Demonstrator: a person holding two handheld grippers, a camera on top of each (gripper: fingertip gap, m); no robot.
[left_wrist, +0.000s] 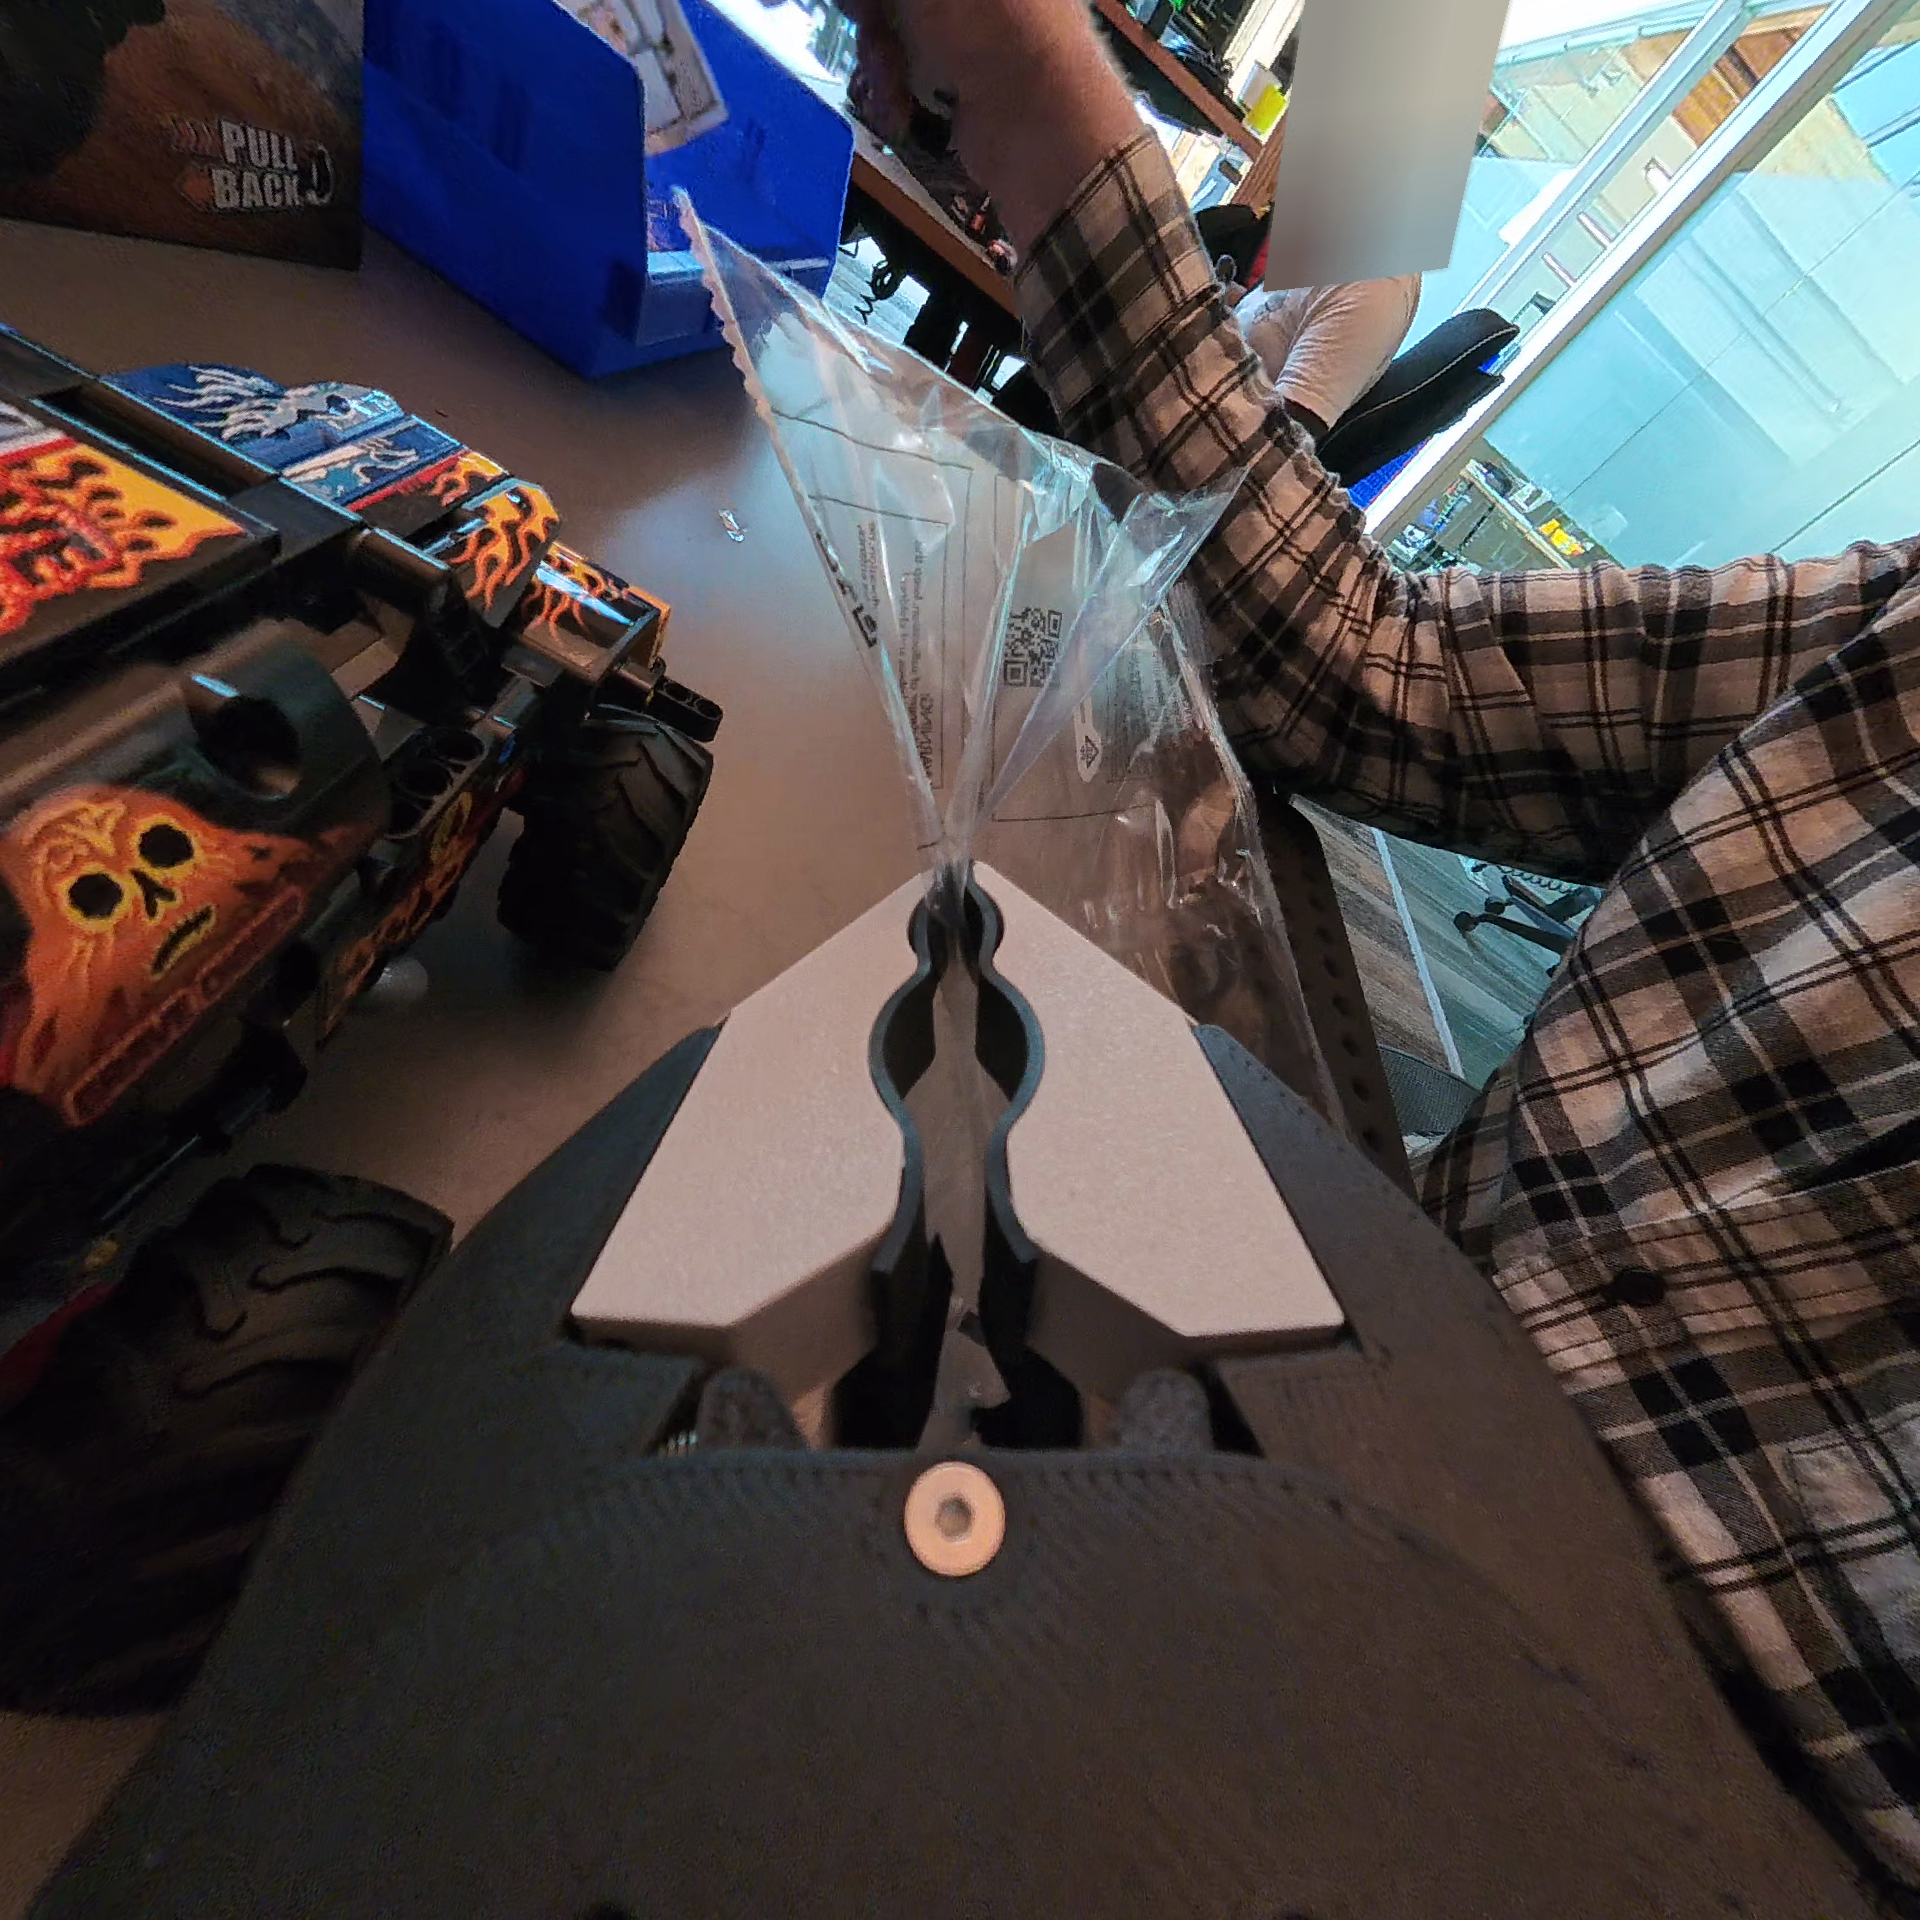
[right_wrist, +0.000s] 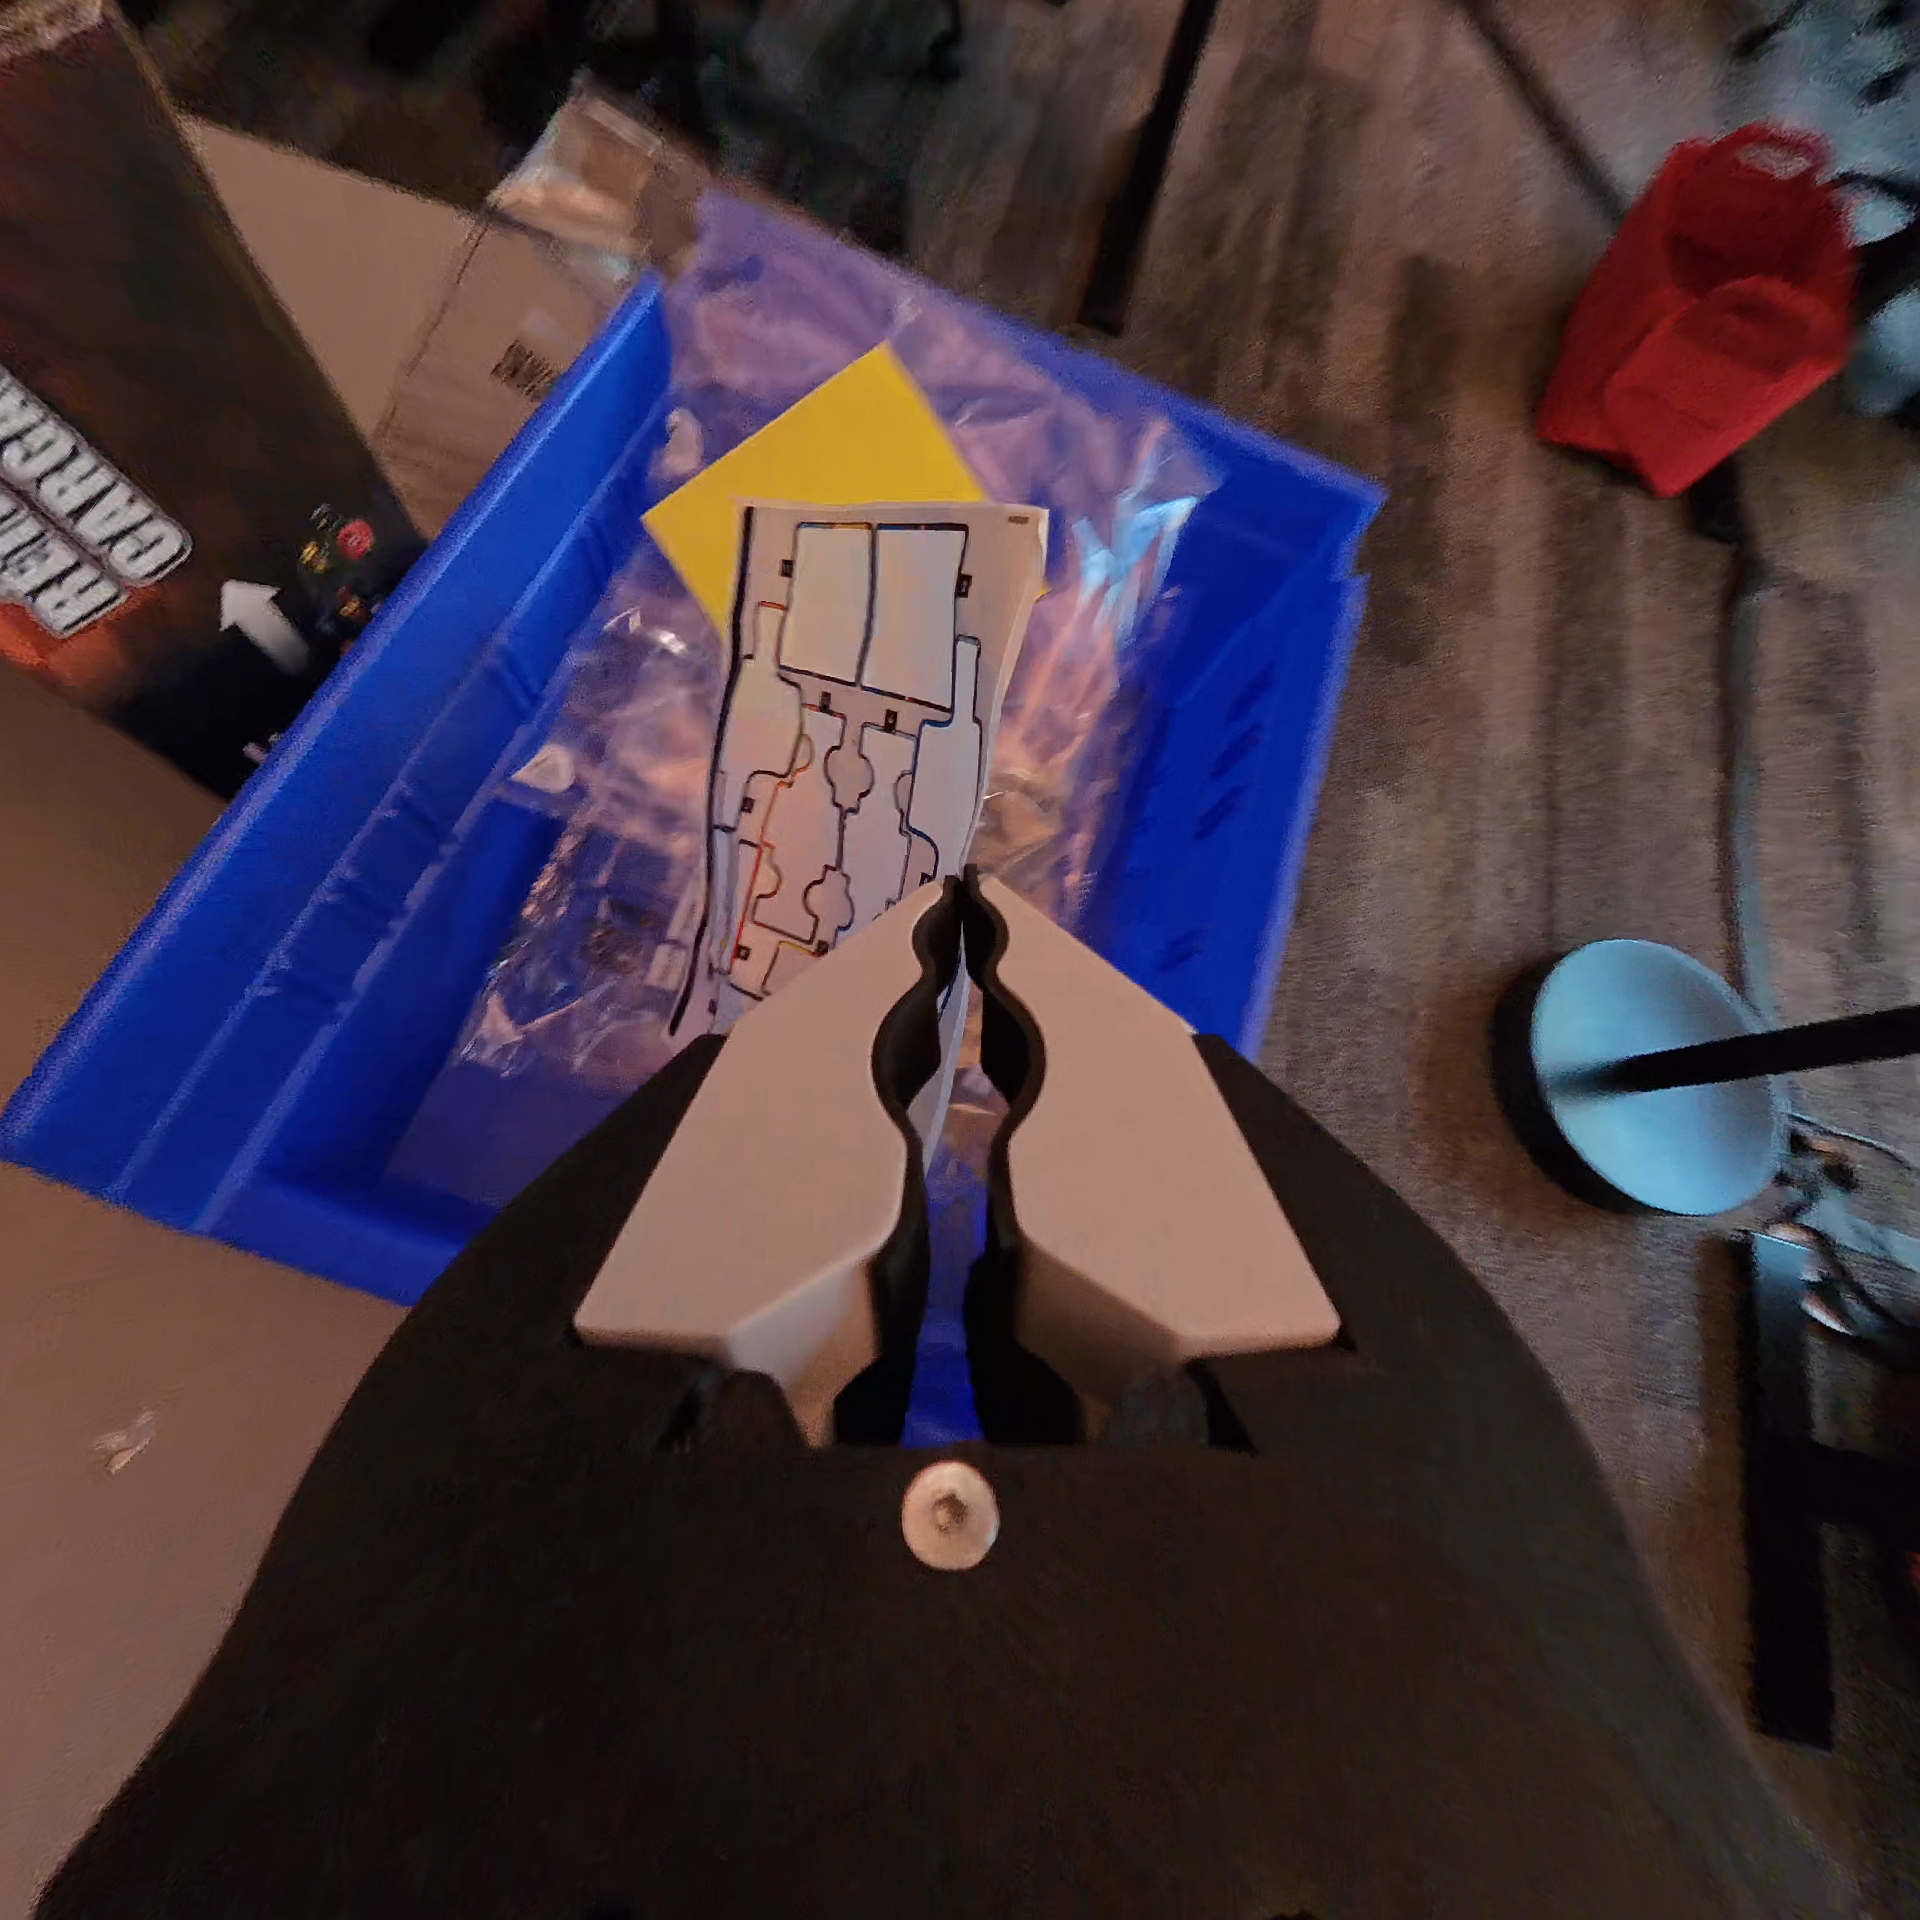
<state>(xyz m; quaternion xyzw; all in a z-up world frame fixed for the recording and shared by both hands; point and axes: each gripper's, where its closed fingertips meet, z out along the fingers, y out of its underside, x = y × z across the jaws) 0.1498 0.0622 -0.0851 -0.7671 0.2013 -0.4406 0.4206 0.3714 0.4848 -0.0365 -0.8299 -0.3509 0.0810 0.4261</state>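
Observation:
My left gripper is shut on a clear plastic bag with print on it, holding it up above the grey table. A toy monster truck with flame and skull decals stands on the table to the left of it. My right gripper is shut on a white sticker sheet and holds it over a blue bin. The bin holds clear plastic bags and a yellow sheet. The bin also shows at the back of the left wrist view.
A dark toy box stands left of the bin, with a cardboard box behind it. A person's plaid sleeve fills the right of the left wrist view. On the floor are a red bag and a round stand base.

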